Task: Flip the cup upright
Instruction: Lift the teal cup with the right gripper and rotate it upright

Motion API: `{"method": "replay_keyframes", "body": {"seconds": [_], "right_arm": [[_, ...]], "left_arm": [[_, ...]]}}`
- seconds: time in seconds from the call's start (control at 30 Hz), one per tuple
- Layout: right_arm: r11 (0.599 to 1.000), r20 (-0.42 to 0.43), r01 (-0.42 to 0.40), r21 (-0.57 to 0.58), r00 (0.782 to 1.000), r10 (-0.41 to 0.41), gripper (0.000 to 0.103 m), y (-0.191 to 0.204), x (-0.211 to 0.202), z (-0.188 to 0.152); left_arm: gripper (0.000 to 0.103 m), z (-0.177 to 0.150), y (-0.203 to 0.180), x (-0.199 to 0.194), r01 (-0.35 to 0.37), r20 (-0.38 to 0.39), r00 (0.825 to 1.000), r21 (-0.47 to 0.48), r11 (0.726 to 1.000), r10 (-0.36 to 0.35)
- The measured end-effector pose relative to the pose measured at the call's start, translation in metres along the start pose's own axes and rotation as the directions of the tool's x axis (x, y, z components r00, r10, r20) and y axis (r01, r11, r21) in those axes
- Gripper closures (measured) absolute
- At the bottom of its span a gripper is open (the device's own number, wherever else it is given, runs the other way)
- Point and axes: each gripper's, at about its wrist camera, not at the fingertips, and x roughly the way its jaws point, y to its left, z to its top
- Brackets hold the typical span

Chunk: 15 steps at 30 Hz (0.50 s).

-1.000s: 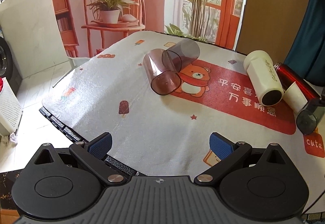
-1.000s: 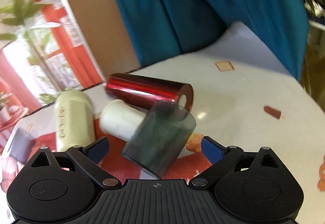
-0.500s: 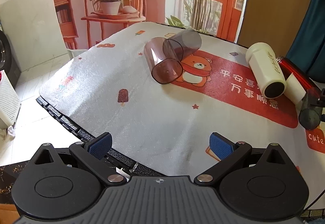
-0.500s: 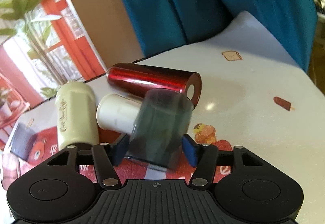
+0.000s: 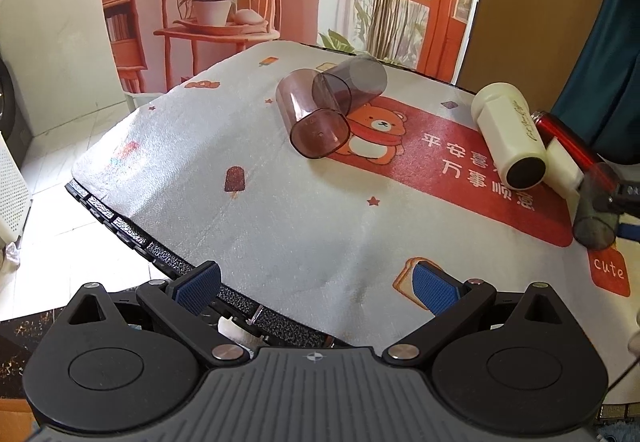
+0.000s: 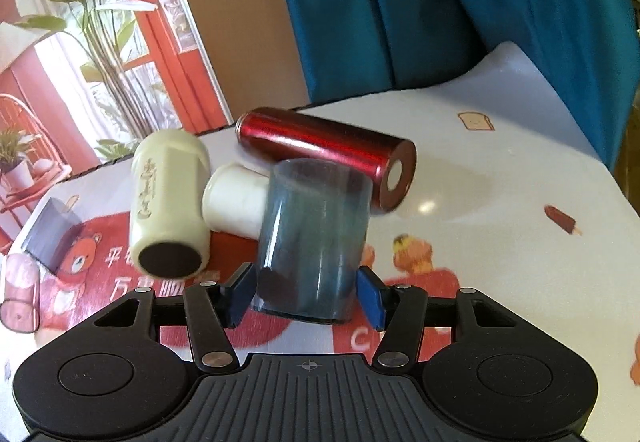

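Note:
My right gripper is shut on a dark smoky translucent cup, its blue pads against the cup's sides near one end. The cup points away from me, slightly tilted, above the tablecloth. In the left wrist view the same cup hangs at the right edge with its open mouth down. My left gripper is open and empty over the near table edge. Two pinkish translucent cups lie on their sides mid-table.
A cream cup, a small white cup and a red metallic cup lie on their sides just beyond the held cup. The cartoon tablecloth covers the table; a blue curtain hangs behind.
My right gripper closed on the smoky cup and has turned and lifted it from lying tilted toward vertical. The left gripper has drawn back slightly and stays open.

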Motion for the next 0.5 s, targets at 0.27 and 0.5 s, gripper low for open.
{"method": "replay_keyframes", "body": {"seconds": [0.27,0.5], "right_arm": [[0.999,-0.025,-0.03,0.021,0.999,0.031,0.046,-0.005,0.022,0.011],[0.998,-0.065,-0.042,0.055,0.997,0.046,0.049,-0.004,0.001,-0.006]], "left_arm": [[0.0,0.0,0.001,0.001,0.001,-0.005,1.0,-0.01,1.0,-0.001],[0.0,-0.001,0.002,0.004,0.009,-0.01,1.0,-0.017,1.0,-0.009]]}}
